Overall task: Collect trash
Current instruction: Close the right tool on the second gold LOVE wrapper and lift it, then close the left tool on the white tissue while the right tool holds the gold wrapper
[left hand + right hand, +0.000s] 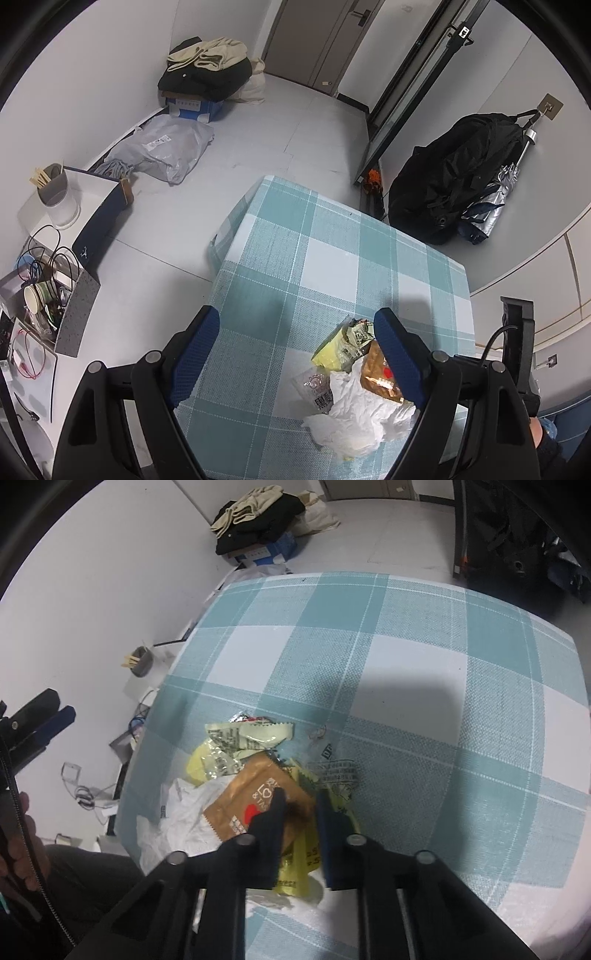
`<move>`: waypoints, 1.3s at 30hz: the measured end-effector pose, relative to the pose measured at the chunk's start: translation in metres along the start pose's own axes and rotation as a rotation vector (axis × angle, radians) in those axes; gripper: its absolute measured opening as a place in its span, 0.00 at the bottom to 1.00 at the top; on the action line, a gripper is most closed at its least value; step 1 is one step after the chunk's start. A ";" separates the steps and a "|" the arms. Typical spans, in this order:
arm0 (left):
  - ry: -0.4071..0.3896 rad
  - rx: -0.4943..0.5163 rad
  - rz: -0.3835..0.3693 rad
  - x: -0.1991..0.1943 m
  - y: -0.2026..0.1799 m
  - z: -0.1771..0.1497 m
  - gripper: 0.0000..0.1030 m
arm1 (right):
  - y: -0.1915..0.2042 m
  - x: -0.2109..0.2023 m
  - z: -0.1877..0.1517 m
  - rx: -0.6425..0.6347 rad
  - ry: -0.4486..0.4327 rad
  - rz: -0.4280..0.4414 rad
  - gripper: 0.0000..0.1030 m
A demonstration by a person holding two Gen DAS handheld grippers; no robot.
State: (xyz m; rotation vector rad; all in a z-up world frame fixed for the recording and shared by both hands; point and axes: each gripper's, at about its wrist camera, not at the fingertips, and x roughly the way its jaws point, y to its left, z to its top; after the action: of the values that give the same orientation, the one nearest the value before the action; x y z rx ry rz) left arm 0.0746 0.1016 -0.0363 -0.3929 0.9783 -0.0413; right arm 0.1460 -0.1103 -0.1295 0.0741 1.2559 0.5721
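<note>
A pile of trash lies on the teal checked tablecloth (314, 258): a crumpled white tissue (354, 413), yellow-green wrappers (340, 347), a brown snack wrapper (376, 373) and a clear printed wrapper (314, 387). My left gripper (295, 332) is open above the table, its right finger beside the pile. In the right wrist view, my right gripper (301, 801) is nearly closed over the brown wrapper (251, 794), with the yellow wrappers (229, 753) and tissue (177, 819) around it. I cannot tell if it grips anything.
A low white side table (85, 192) with a cup of sticks, cables and paper cups stands left. Clothes on a blue box (199, 81) and a grey parcel bag lie on the floor. A black bag (450, 177) and umbrella hang on the right wall.
</note>
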 end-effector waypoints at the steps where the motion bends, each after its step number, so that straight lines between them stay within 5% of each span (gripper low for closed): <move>1: 0.001 0.000 -0.001 0.001 0.000 0.000 0.81 | 0.000 -0.002 0.000 0.001 -0.008 0.005 0.06; 12: 0.025 0.030 -0.002 0.004 -0.005 -0.008 0.81 | 0.010 -0.030 -0.003 -0.037 -0.117 0.059 0.00; 23: 0.161 0.103 -0.125 0.016 -0.022 -0.037 0.81 | 0.003 -0.070 -0.006 0.003 -0.270 0.124 0.00; 31: 0.227 0.281 -0.086 0.034 -0.059 -0.066 0.81 | -0.008 -0.089 -0.013 0.045 -0.344 0.103 0.00; 39: 0.298 0.330 -0.054 0.052 -0.065 -0.078 0.81 | -0.020 -0.096 -0.018 0.063 -0.360 0.092 0.00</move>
State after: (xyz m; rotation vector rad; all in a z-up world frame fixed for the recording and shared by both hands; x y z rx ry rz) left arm 0.0499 0.0069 -0.0946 -0.1090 1.2306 -0.3134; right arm 0.1188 -0.1753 -0.0585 0.2770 0.9225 0.5701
